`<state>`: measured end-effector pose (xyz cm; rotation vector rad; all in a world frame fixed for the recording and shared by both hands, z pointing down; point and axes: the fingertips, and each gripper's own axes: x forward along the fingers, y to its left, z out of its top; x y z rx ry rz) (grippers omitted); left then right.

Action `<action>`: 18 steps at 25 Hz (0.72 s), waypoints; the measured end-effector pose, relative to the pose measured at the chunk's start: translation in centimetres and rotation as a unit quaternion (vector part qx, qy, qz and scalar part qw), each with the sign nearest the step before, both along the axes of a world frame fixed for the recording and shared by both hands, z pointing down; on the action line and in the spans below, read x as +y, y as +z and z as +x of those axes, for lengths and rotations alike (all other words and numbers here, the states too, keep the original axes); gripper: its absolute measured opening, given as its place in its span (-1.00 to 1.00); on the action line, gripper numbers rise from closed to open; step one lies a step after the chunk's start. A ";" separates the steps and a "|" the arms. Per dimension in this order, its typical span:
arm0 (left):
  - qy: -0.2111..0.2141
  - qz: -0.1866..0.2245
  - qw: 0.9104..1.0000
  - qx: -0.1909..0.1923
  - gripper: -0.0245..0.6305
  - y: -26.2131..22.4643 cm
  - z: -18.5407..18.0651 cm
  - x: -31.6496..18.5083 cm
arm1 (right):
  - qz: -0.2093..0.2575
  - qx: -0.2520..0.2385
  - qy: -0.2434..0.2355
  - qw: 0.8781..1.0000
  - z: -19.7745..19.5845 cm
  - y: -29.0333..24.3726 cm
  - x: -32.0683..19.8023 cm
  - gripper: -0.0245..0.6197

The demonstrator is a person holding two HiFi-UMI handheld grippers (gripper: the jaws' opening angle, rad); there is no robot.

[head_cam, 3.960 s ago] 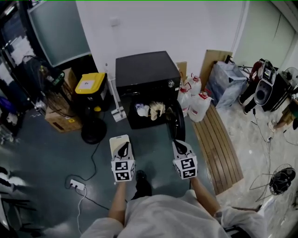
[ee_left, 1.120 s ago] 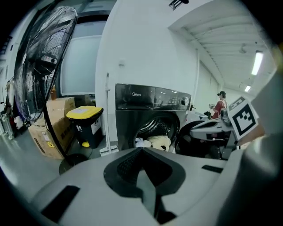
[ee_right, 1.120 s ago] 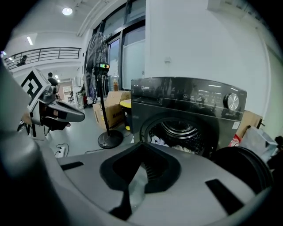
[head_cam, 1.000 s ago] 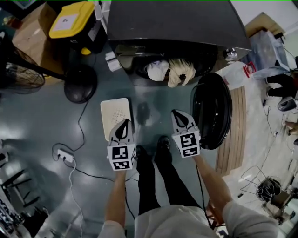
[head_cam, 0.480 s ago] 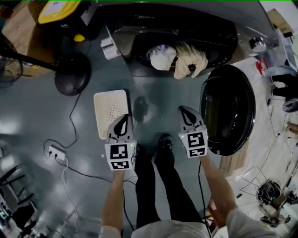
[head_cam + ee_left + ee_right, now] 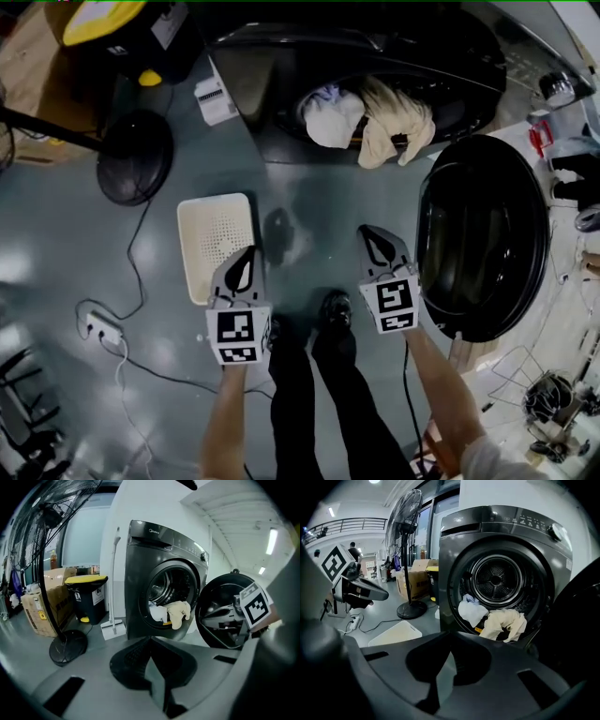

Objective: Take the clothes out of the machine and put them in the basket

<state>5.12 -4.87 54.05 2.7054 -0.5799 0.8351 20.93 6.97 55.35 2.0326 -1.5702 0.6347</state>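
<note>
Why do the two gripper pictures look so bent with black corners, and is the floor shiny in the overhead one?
Left gripper view: a wide-angle lens bows the washing machine and blackens the corners. Right gripper view: same bulge, yet the clothes look sharp. Head view: the glossy floor shows soft pale reflections, no harsh glare.

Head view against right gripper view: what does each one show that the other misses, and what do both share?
Only the head view shows the person's black shoes. Only the right gripper view shows the ribbed metal drum back and a railed balcony. Both show the dark grey washing machine, the white cloth and beige cloth at its mouth, and the cream rectangular plastic basket.
</note>
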 end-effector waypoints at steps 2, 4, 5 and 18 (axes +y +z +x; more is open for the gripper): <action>0.004 -0.003 1.000 0.002 -0.87 1.1 0.4 0.2 | -0.006 0.007 -0.005 1.000 0.2 1.0 -0.3 -0.85; 0.005 -0.004 1.000 0.004 -0.87 1.9 0.7 0.0 | -0.009 0.019 -0.013 1.000 0.6 1.9 -1.2 -0.85; 0.005 -0.003 1.000 0.005 -0.87 2.2 1.0 -0.1 | -0.009 0.024 -0.018 1.000 1.0 2.4 -1.7 -0.85; -0.004 -0.007 1.000 0.011 -0.87 5.5 2.7 -1.9 | -0.085 0.195 -0.138 0.967 5.0 6.9 -8.8 -0.84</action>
